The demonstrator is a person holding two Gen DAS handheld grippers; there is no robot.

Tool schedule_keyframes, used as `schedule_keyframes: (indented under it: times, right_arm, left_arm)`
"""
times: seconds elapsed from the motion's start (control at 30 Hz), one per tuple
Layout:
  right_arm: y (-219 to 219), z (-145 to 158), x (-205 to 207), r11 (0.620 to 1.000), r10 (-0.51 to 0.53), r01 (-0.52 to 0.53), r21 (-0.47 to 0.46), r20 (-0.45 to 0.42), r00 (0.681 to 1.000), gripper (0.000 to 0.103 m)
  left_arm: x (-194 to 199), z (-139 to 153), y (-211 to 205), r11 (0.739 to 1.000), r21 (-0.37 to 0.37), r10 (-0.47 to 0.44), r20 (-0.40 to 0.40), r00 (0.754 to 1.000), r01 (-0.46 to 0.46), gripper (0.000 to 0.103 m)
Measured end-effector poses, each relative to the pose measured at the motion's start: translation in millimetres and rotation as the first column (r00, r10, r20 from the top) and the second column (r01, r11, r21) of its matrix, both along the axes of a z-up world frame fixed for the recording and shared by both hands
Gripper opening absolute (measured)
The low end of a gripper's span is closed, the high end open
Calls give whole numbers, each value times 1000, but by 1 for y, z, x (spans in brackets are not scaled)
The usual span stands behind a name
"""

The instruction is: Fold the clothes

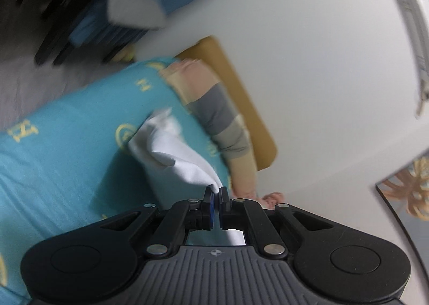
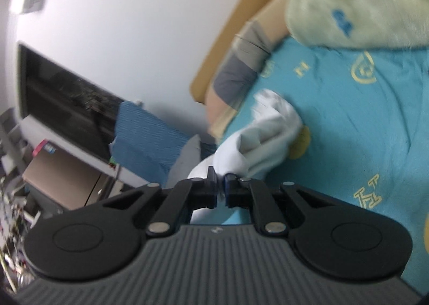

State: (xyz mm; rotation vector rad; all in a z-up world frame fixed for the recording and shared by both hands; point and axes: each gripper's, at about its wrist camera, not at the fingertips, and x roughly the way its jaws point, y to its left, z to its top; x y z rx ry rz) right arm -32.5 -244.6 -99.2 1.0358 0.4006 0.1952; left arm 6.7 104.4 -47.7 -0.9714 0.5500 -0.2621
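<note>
White soft cloth garment (image 1: 174,155) is pinched at one edge between the closed jaws of the left gripper (image 1: 216,192); the right gripper (image 2: 220,179) clamps another bunched part, both above the turquoise bedsheet with yellow emblems (image 2: 362,122).

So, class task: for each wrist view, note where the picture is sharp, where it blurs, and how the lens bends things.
Left wrist view: the left gripper is crisp, while the white garment and teal bedsheet smear with motion blur; the wall vent curves from fisheye distortion. Right wrist view: the right gripper is sharp, the white garment and green blanket are soft.
</note>
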Motion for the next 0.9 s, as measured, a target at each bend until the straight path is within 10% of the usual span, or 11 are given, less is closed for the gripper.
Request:
schedule_keyframes:
  times: [0.43,0.9]
  right_arm:
    - [-9,36,-122,997,-26,26,-75,7,1000,9]
    - [-25,5,83,992,-10,-18,-121,-223,975,9]
  left_arm:
    - [-117,25,-7,997,35,-66,14,998,65,3]
    - [107,-5,-42,956,275,-35,-231,972,100,4]
